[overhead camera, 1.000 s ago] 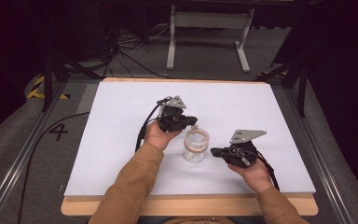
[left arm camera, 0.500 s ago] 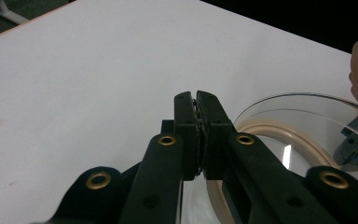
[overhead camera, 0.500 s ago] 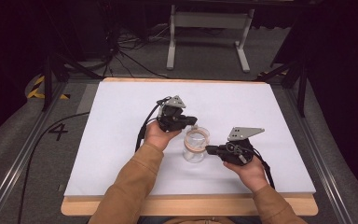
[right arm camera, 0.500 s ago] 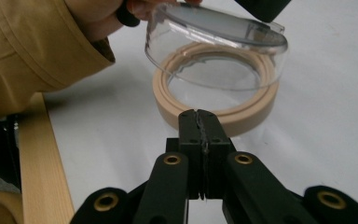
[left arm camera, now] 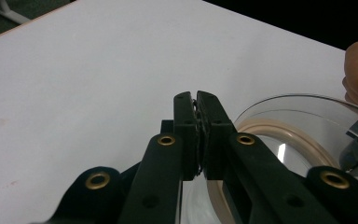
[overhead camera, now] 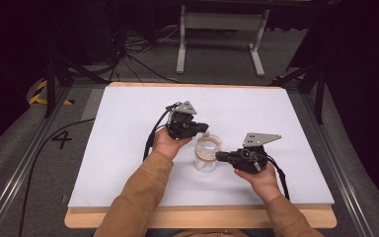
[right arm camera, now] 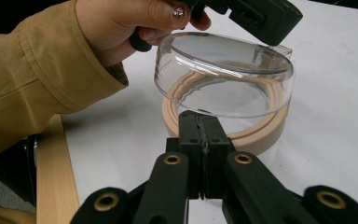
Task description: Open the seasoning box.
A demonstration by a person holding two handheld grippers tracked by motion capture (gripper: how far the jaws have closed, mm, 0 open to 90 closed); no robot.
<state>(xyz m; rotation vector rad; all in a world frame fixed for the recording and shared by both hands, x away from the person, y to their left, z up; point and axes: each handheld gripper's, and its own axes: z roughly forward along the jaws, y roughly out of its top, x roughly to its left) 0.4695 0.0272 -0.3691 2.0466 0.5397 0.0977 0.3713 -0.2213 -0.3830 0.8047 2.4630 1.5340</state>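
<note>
Starting at the left hand-held gripper (left arm camera: 198, 135): black jaws pressed almost together, having just eased apart a shade, with nothing plainly caught between the pads. Reaches over the far edge of the clear lid (right arm camera: 223, 70), which hangs tilted above the beige ring (right arm camera: 261, 135); cannot tell whether held or merely propped. Moving to the right hand-held gripper (right arm camera: 200, 140): jaws squeezed fully together, tips just in front of the ring, no sure grip on anything. Places the jar (overhead camera: 206, 163) between both tools, near the middle of the desk (overhead camera: 128, 148) and towards the person's side.

Risks, as a judgement: could drop the lid askew onto the ring if the left jaws slacken further; could tip or skid the light jar if either tool nudges it sideways on the smooth top.

Looks hard, glossy and see-through for the round, shallow-domed lid and jar; matte, rubbery and flat-banded for the ring; plain white and even for the desk, edged in pale wood.
</note>
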